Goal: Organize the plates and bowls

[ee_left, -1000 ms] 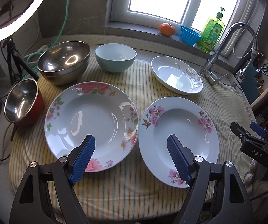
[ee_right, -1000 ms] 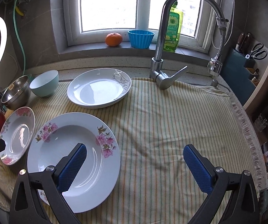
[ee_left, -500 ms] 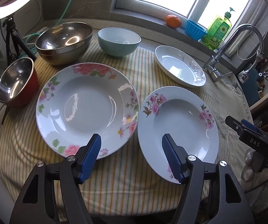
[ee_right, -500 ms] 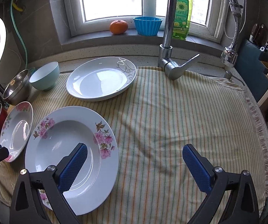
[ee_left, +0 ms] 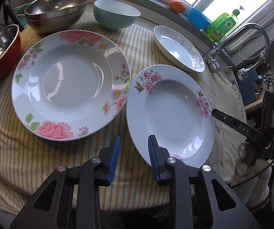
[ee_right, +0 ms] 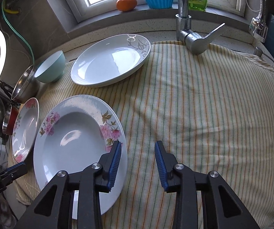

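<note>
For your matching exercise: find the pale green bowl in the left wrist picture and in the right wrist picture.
Left wrist: pale green bowl at top centre, right of the steel bowl.
Right wrist: bowl at mid left, beside the grey-patterned plate.
Shared landmark: orange on the windowsill.

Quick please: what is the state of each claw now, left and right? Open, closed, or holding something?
Left claw: open, jaws have just been closing, holding nothing; the small pink-flower plate rim is at its right finger.
Right claw: open, jaws just closing, over the striped cloth, holding nothing.

2 wrist fisheyes angled steeply down, close over striped cloth [ee_left: 140,43]; both share pink-blossom plate [ee_right: 75,133].
</note>
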The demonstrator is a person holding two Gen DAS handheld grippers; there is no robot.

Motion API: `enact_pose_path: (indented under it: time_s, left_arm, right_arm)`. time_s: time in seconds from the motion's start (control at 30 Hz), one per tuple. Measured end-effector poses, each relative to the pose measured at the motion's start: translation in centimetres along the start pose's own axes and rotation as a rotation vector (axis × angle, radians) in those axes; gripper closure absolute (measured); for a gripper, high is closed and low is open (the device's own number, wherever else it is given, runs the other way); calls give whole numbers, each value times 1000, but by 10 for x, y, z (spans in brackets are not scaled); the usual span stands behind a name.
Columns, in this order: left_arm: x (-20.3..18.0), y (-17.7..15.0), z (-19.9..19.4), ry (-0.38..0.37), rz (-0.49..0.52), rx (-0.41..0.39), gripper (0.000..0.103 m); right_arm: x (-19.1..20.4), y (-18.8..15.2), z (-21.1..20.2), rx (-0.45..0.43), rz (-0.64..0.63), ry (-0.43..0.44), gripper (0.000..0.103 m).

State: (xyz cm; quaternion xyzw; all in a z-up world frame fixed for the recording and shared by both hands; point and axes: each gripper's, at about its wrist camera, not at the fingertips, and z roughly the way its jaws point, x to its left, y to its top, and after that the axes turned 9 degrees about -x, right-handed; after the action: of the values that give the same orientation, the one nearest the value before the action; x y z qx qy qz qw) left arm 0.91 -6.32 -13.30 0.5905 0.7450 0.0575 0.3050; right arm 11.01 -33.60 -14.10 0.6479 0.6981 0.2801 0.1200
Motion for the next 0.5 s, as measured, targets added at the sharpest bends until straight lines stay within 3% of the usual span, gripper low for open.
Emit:
enact_pose_path:
  time_s: [0.27,0.5]
  left_arm:
    - [1,1,12,-9,-11,31,76]
    - [1,4,20,-16,-18,46,80]
  right_arm:
    - [-7,3,10,43,58,62,74]
    - [-3,3,14,65,53,101,82]
